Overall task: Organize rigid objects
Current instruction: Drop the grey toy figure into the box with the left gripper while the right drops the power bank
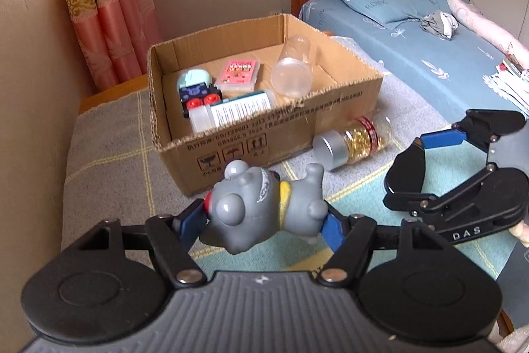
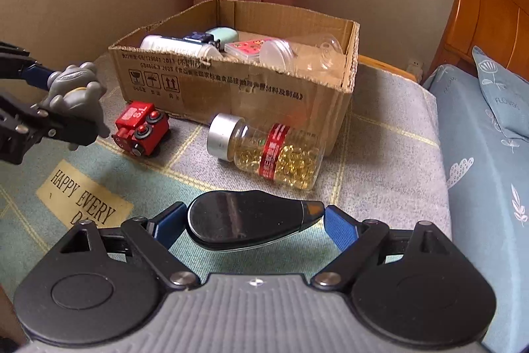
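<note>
Clamped between the blue pads of the left gripper point(image 1: 264, 222), nearest the left wrist camera, a grey toy dog point(image 1: 264, 204) is held sideways, head to the left and legs to the right, lifted clear of the checked blanket point(image 1: 109, 161). It is judged to be held this way for carrying over the near wall of the cardboard box point(image 1: 231, 151), which stands just beyond. Inside the box a white labelled bottle point(image 1: 231, 113), a small dark toy car point(image 1: 198, 95), a pink card pack point(image 1: 238, 73) and a clear plastic jar point(image 1: 292, 68) are already laid. To the right, against the box's outer wall, a capsule bottle point(image 1: 353, 141) with a silver cap lies on its side. Further right the right gripper point(image 1: 426, 167) is seen closed on a black oval object point(image 1: 406, 169). A bed point(image 1: 396, 32) lies far right.

Nearest the right wrist camera, the black glossy object point(image 2: 244, 220) is gripped lengthwise between the blue pads of the right gripper point(image 2: 251, 225), above the blanket point(image 2: 380, 154); what it is cannot be told. Ahead, the capsule bottle point(image 2: 267, 151) lies between this gripper and the box point(image 2: 231, 85), so a direct path is judged to need height. To the left a red toy train point(image 2: 142, 131) is left on the blanket, and the left gripper point(image 2: 59, 101) holds the dog point(image 2: 76, 88) above it.
</note>
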Demonstrator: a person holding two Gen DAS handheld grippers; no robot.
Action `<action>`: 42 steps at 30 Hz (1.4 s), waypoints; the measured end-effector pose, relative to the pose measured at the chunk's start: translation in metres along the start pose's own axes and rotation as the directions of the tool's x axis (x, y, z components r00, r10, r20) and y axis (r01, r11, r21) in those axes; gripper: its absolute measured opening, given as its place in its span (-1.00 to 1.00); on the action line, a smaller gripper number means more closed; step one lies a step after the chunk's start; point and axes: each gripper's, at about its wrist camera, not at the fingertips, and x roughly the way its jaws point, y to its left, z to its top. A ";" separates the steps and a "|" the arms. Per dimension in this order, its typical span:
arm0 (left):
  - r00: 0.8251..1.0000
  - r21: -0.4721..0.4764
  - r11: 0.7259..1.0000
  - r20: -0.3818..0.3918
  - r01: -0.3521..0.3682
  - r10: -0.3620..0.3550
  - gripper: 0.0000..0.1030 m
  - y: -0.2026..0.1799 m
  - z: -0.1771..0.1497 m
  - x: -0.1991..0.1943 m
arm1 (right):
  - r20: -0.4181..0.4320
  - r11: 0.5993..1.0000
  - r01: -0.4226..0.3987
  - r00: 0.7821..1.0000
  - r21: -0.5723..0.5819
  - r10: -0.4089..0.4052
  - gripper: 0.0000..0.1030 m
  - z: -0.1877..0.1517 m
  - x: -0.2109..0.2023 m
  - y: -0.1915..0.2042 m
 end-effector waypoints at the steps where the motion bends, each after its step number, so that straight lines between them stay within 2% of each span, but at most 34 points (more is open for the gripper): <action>1: 1.000 -0.004 1.000 0.008 -0.002 0.002 0.38 0.001 0.008 -0.001 | 0.013 1.000 -0.002 1.000 -0.006 0.002 0.79 0.005 -0.005 -0.001; 6: 0.998 0.022 0.999 0.051 -0.038 0.037 0.38 0.005 0.044 -0.001 | 0.103 1.000 -0.010 0.995 -0.027 0.012 0.79 0.037 -0.030 -0.010; 12: 0.998 0.035 0.998 0.047 -0.052 0.050 0.38 0.012 0.093 0.018 | 0.187 0.999 -0.016 0.982 -0.035 0.023 0.79 0.083 -0.033 -0.016; 16: 0.996 0.055 0.995 0.023 -0.084 0.083 0.38 0.016 0.124 0.044 | 0.183 0.998 -0.057 0.981 -0.025 0.061 0.79 0.109 -0.015 -0.016; 21: 0.997 0.026 0.997 -0.017 -0.077 0.078 0.38 0.029 0.151 0.074 | 0.156 0.996 -0.089 0.984 -0.026 0.091 0.79 0.133 0.017 -0.008; 25: 0.995 0.018 0.996 -0.043 -0.089 0.090 0.38 0.038 0.166 0.097 | 0.167 0.995 -0.100 0.981 -0.020 0.102 0.81 0.141 0.040 -0.007; 27: 0.994 0.013 0.996 -0.054 -0.093 0.094 0.34 0.040 0.171 0.108 | 0.158 0.995 -0.103 0.982 0.009 0.100 0.92 0.141 0.048 -0.010; 29: 0.994 0.011 0.995 -0.056 -0.094 0.095 0.33 0.040 0.176 0.117 | 0.166 0.992 -0.117 0.980 0.044 0.108 1.00 0.138 0.048 -0.014; 32: 0.994 -0.007 0.995 -0.047 -0.099 0.098 0.35 0.042 0.182 0.129 | 0.166 0.989 -0.135 0.978 0.065 0.123 1.00 0.132 0.046 -0.017; 33: 0.993 -0.013 0.994 -0.035 -0.110 0.110 0.49 0.043 0.184 0.131 | 0.162 0.990 -0.129 0.980 0.063 0.117 1.00 0.130 0.044 -0.018; 34: 0.992 -0.019 0.992 -0.030 -0.125 0.125 0.76 0.043 0.185 0.133 | 0.162 0.990 -0.124 0.980 0.060 0.113 1.00 0.129 0.042 -0.018; 35: 0.989 -0.027 0.989 -0.026 -0.147 0.146 0.85 0.043 0.185 0.132 | 0.162 0.991 -0.119 0.981 0.058 0.108 1.00 0.128 0.040 -0.018; 36: 0.987 -0.031 0.987 -0.019 -0.159 0.158 0.85 0.043 0.184 0.129 | 0.160 0.992 -0.115 0.981 0.057 0.105 1.00 0.127 0.038 -0.018; 42: 0.992 -0.057 0.990 -0.001 -0.126 0.127 0.86 0.043 0.174 0.098 | 0.170 0.993 -0.099 0.982 0.064 0.086 1.00 0.125 0.025 -0.015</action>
